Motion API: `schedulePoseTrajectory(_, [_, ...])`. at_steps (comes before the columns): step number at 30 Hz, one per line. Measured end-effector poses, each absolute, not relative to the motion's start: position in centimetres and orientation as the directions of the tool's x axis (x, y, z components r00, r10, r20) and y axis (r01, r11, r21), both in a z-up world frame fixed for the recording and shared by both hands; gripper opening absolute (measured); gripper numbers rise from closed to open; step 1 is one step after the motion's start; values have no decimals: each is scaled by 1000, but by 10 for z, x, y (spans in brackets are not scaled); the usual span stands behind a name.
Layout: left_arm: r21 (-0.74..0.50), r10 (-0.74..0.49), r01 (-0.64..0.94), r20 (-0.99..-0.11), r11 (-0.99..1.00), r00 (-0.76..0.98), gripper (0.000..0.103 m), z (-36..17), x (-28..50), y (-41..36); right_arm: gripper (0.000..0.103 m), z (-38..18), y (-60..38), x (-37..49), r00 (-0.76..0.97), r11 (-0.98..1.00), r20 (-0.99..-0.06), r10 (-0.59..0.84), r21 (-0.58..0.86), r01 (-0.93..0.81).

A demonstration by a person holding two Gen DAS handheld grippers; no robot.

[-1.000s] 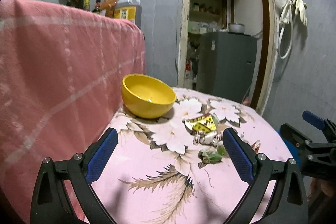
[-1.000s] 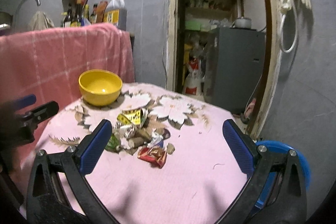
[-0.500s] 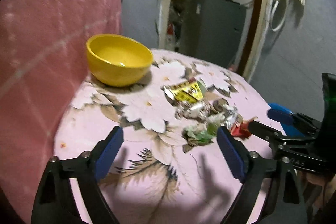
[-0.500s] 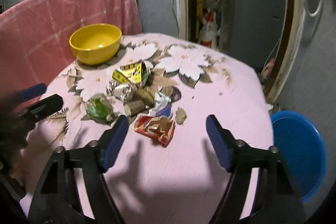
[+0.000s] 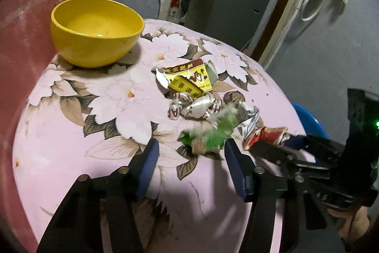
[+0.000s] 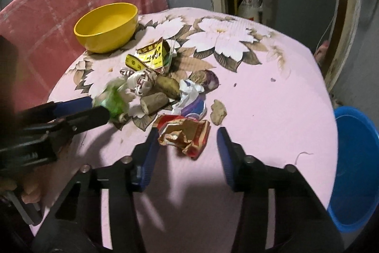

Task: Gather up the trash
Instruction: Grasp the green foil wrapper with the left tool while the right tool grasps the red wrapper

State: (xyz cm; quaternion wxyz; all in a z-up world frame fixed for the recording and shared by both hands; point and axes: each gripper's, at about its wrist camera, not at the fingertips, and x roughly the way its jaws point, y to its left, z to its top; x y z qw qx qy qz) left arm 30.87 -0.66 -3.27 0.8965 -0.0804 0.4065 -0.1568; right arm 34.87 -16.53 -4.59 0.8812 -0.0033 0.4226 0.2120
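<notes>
The trash lies in a loose heap on the pink flowered tablecloth (image 6: 272, 96), and each claw is already at one piece of it. Between the fingers of the left gripper (image 5: 189, 152) sits a crumpled green wrapper (image 5: 208, 134), close to the tips; the jaws are closing around it, and the pads do not look to be pressing on it yet. Between the fingers of the right gripper (image 6: 187, 141) lies a crushed red and brown packet (image 6: 187, 134), its left edge at or touching the left pad, with a gap to the right pad; these jaws are closing too.

Both pieces look light, thin and soft, so they should fold flat under a squeeze and not resist. Smooth film may slip, so I judge the thick bunched middle a better hold than a loose edge.

Beyond the green wrapper, further from the left claw, lie a white twisted wrapper (image 5: 196, 106) and a yellow printed packet (image 5: 189, 81), then a yellow bowl (image 5: 94, 30) off to the far left. Ahead of the right claw are a short cardboard tube (image 6: 154, 102), a brownish root-like lump (image 6: 169, 87) and a white and purple scrap (image 6: 191, 96). A blue bucket (image 6: 355, 158) stands on the floor to the right of the right claw, past the table edge; it is probably where the trash goes.
</notes>
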Motion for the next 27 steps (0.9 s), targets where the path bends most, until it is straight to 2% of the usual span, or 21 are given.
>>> schedulePoseTrajectory(2, [-286, -363, 224, -704, 932, 610, 43, -33, 312, -7, 45, -47, -166, 350, 542, 904, -746, 386, 191, -382])
schedulePoseTrajectory(6, [-295, -380, 240, -704, 925, 601, 39, -32, 316, -11, 40, -47, -169, 350, 539, 901, -741, 400, 210, -379])
schedulePoseTrajectory(8, [-297, -387, 248, -708, 922, 591, 31, -32, 318, -13, 36, -46, -172, 350, 543, 902, -737, 403, 218, -374])
schedulePoseTrajectory(12, [-293, -392, 261, -704, 920, 592, 21, -31, 318, -17, 31, -45, -175, 348, 550, 901, -727, 410, 229, -369])
schedulePoseTrajectory(14, [-292, -394, 264, -701, 919, 595, 17, -30, 318, -18, 20, -44, -177, 347, 556, 901, -722, 412, 233, -366])
schedulePoseTrajectory(22, [-292, -392, 262, -697, 920, 600, 3, -31, 319, -20, 19, -41, -185, 338, 584, 907, -702, 408, 239, -347])
schedulePoseTrajectory(27, [-280, -389, 270, -683, 921, 619, 0, -25, 312, -23, 19, -35, -193, 328, 613, 908, -673, 414, 254, -334])
